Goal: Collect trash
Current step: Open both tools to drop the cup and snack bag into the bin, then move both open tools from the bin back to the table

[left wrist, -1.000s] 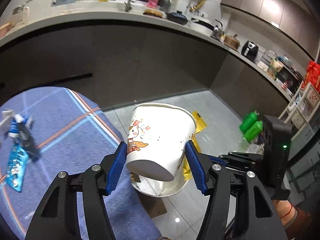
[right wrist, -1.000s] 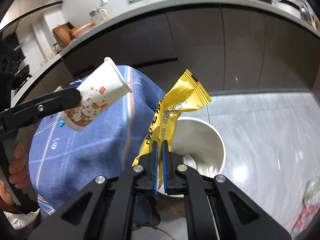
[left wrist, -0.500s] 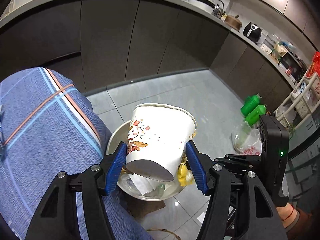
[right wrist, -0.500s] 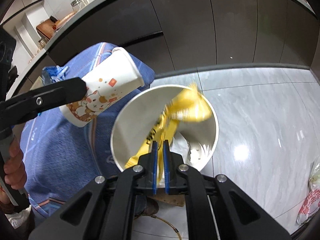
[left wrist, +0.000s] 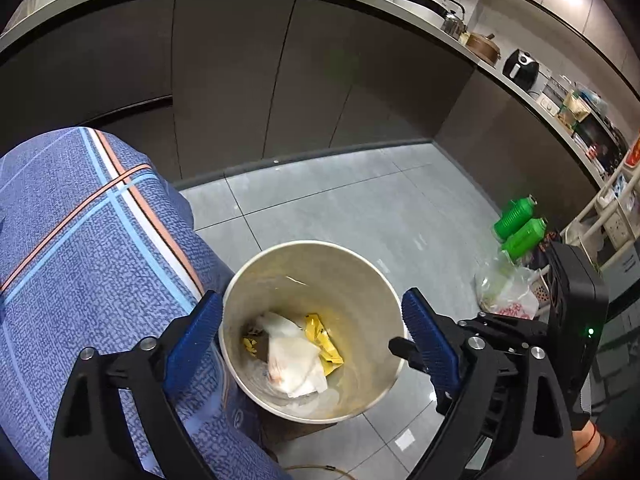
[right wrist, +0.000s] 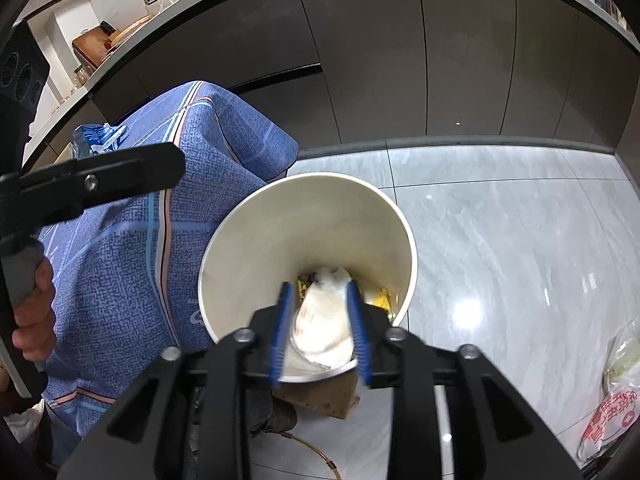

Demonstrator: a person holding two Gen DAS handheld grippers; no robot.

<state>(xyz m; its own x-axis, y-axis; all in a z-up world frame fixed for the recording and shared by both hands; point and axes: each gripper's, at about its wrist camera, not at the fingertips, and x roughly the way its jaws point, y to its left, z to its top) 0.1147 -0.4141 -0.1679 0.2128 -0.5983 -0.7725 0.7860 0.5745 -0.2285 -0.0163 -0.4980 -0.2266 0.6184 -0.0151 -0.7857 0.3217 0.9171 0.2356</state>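
a pale, round trash bin (left wrist: 362,280) is seen standing on the grey tiled floor (left wrist: 360,200), just beside the hanging edge of a blue checked tablecloth (left wrist: 80,240). the bin is looked into from above by both cameras. at its bottom a white paper cup (left wrist: 294,360) is seen lying on its side, with a yellow snack wrapper (left wrist: 324,338) beside and partly beneath it.

the left gripper (left wrist: 312,334) is held over the bin with its blue pads spread wide, one at each side of the rim, and nothing is gripped between them. the right gripper (right wrist: 320,320) is likewise released: its blue fingertips (right wrist: 356,320) are parted above the bin's opening, somewhat blurred, and the cup (right wrist: 324,316) is seen through the gap far below, not touched by them. the wrapper (right wrist: 382,298) is glimpsed at the bin's bottom to the right of the cup.

in the right wrist view the left gripper's black finger (right wrist: 100,184) is seen over the tablecloth (right wrist: 132,260), and a blue packet (right wrist: 94,138) is seen lying on the cloth behind it. two green bottles (left wrist: 518,228) and a plastic bag (left wrist: 506,296) are seen on the floor near a white rack (left wrist: 600,216), well apart from the bin. dark cabinets (left wrist: 320,80) are seen behind.
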